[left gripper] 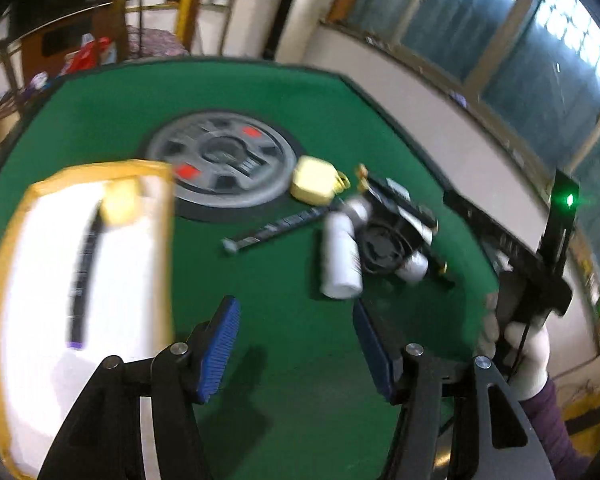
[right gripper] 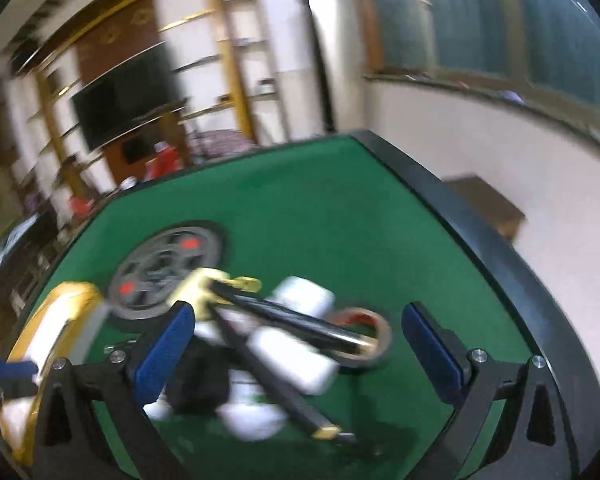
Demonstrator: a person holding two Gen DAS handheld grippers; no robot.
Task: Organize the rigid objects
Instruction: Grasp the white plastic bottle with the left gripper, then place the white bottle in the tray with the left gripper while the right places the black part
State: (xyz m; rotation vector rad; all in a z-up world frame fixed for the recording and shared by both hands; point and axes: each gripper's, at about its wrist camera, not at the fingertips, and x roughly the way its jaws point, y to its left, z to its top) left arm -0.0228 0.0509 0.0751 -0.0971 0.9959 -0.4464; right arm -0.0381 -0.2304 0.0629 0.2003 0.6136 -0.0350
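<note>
On the green bench [left gripper: 308, 92], left wrist view: left tongs [left gripper: 296, 350] stand open, blue pads apart, nothing between them, bare felt below. Left of them lies a white tray with a yellow rim [left gripper: 80, 172]; inside it a dark pen-like stick [left gripper: 85, 272] and a pale yellow block [left gripper: 120, 204], both blurred. A grey round disc with red patches [left gripper: 224, 160] is set in the bench middle. Just right of the disc sits a yellow box [left gripper: 314, 180]; below it a dark ruler-like bar [left gripper: 276, 228]. Further right, a heap: white bottle [left gripper: 340, 256] lying against a black object [left gripper: 392, 232], other white cylinders partly hidden. At the right edge, a gloved hand [left gripper: 528, 356] holds the other black tool.

Right wrist view, heavily blurred: right tongs [right gripper: 300, 344] wide open, gripping nothing. Between and beyond the pads lies the same heap: white bottles [right gripper: 296, 356], crossed black sticks with gold ends [right gripper: 292, 316], a tape roll [right gripper: 366, 330]. Tray rim [right gripper: 70, 292] at left, disc [right gripper: 168, 268] beyond.
</note>
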